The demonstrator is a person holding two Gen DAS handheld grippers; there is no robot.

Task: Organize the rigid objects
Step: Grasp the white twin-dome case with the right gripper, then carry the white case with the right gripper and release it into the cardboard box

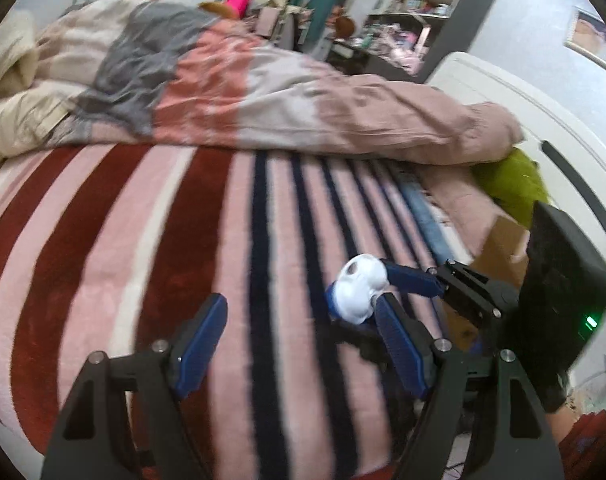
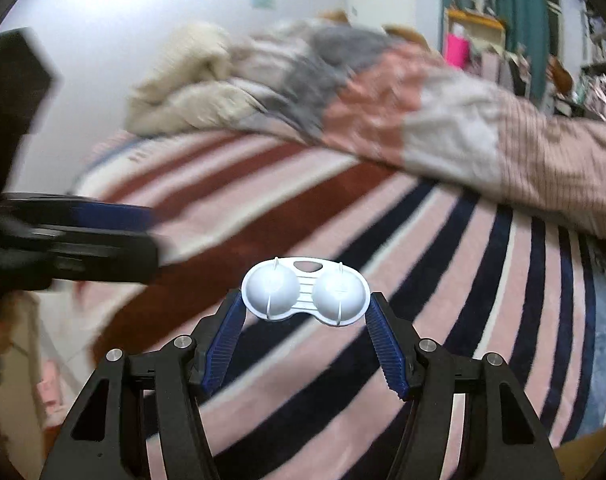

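White double-dome plastic piece (image 2: pixel 306 291) clamped crosswise between right claw (image 2: pixel 306 312) tips, left claw (image 1: pixel 299 320) apart, empty, over striped blanket (image 2: pixel 443 280).

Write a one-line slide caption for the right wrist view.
Right gripper clamps a white double-domed plastic tray by its ends above the striped blanket, with rumpled bedding behind.

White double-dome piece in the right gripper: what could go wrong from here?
1. The right gripper holds the white double-dome piece only by its rounded ends, at the fingertips; it could slip or pivot out.
2. It hangs above the striped blanket; dropped, it might roll on the soft surface.
3. The left gripper is open and empty, close beside the right one, so the two could bump.
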